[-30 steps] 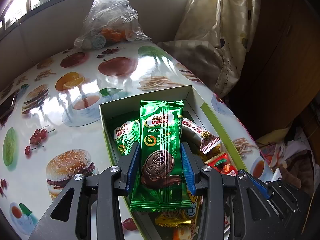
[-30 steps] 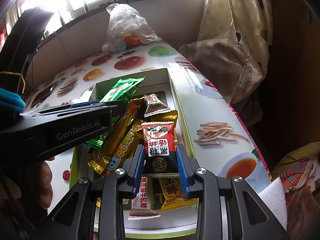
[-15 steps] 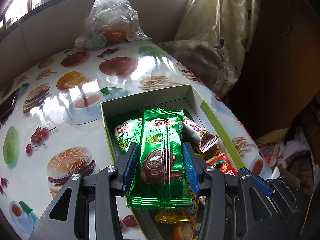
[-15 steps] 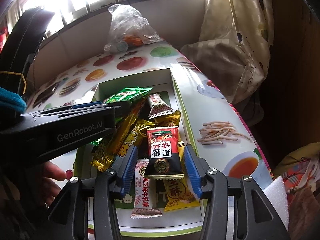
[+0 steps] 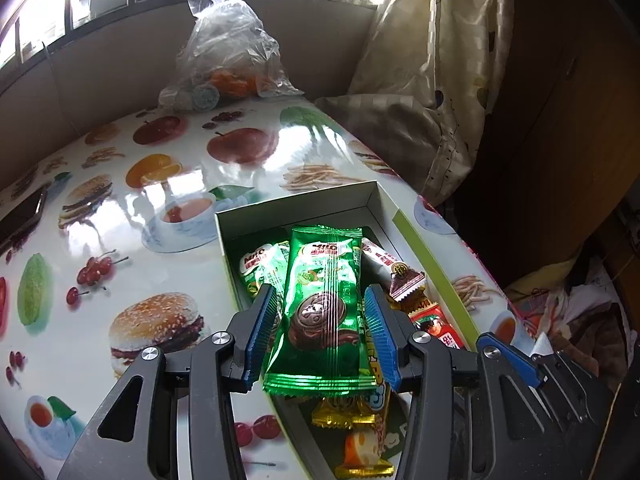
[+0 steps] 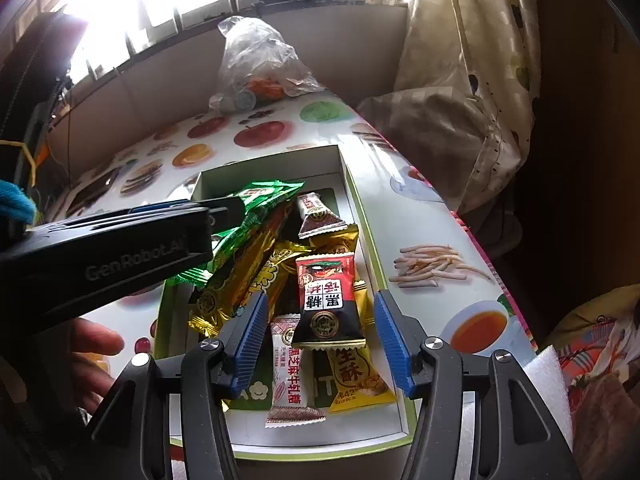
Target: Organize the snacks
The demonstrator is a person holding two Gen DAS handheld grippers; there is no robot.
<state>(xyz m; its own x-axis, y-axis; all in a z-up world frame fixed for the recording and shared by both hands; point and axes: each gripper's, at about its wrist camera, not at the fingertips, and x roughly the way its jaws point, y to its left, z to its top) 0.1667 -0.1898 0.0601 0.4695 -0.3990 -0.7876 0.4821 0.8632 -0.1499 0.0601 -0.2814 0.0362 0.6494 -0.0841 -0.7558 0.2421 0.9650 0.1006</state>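
The bench [image 5: 120, 208], covered in a glossy cloth printed with fruit and burgers, carried an open shallow box [image 5: 298, 210] near its right edge, and that edge was the first hazard: a shove on the box wall could have slid it across the slick cloth toward the drop.

Inside the box lay a loose heap of snacks. The left gripper [image 5: 322, 330] stood over the box with its jaws parted, the green wafer packet [image 5: 324, 312] lying between the blue pads. On the left side a gap showed between pad and wrapper; on the right I could not tell whether the pad touched. The packet appeared to rest on the heap rather than be held, so lifting away with a pad snagged on the foil might have dragged it out again or tipped it over the box wall.

The right gripper [image 6: 320, 338] was likewise spread wide, its pads well clear of the red-and-black candy packet [image 6: 328, 300], which sat on top of 2 other wrappers. It looked perched, not settled; a brush from either pad could have sent it sliding.

The 2 grippers worked close together over 1 box, so a collision seemed the likeliest slip.
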